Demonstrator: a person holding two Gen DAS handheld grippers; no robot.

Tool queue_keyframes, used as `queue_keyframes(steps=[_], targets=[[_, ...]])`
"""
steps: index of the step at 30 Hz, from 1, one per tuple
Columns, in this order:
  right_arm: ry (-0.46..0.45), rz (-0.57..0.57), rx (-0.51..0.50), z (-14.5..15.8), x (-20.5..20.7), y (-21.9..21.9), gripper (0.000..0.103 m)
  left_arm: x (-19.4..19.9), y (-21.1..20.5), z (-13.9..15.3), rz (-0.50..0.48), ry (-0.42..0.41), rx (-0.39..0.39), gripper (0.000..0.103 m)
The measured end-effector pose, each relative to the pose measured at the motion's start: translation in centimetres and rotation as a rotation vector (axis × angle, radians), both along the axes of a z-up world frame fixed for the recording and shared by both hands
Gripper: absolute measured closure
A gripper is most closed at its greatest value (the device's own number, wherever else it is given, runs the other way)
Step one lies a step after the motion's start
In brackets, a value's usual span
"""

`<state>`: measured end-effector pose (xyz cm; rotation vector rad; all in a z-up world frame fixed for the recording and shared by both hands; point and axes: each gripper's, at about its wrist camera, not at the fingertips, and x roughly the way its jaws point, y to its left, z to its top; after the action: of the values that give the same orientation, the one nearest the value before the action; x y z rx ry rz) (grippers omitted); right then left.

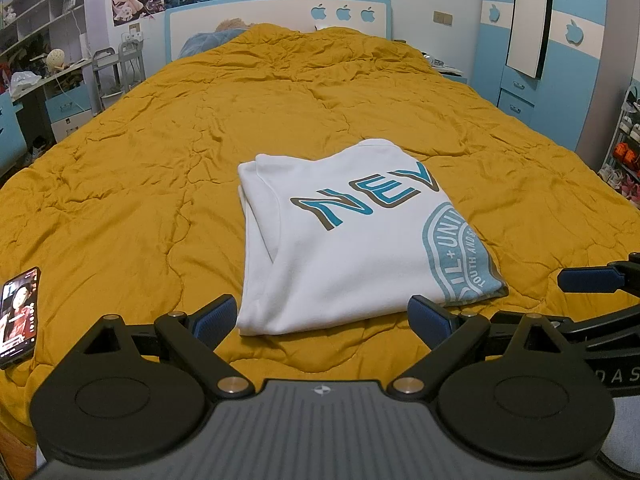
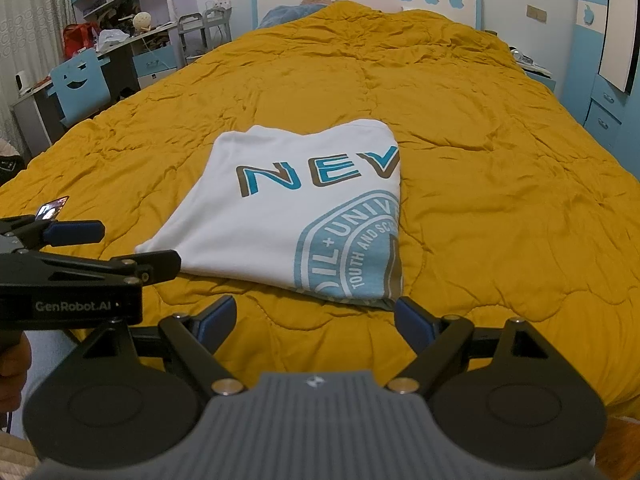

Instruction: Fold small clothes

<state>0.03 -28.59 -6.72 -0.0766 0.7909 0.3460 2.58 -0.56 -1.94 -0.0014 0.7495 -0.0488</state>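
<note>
The left gripper (image 1: 322, 316) and right gripper (image 2: 316, 316) both have their jaws spread wide, holding nothing, just short of the near edge of the white T-shirt (image 1: 348, 240). It lies folded into a neat rectangle on the bed's mustard quilt (image 1: 160, 152), blue print facing up.

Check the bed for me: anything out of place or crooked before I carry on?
A lit phone lies on the quilt left of the shirt. The folded shirt sits slightly askew, its print cut by the fold. Both grippers, left and right, are open, holding nothing.
</note>
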Motion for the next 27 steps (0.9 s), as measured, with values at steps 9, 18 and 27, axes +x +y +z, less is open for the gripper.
queue_keyframes(steps=[9,18,27], targets=[[0.0,0.0,0.0,0.03,-0.04,0.07,0.021,-0.07,0.04,0.05,-0.003,-0.003,-0.001,0.0],[-0.001,0.002,0.0,0.01,-0.04,0.04,0.021,-0.15,0.12,0.09,-0.004,-0.004,0.002,0.0],[-0.002,0.007,-0.001,-0.04,-0.01,-0.1,0.021,-0.39,0.02,0.38,0.002,-0.02,0.022,0.0]])
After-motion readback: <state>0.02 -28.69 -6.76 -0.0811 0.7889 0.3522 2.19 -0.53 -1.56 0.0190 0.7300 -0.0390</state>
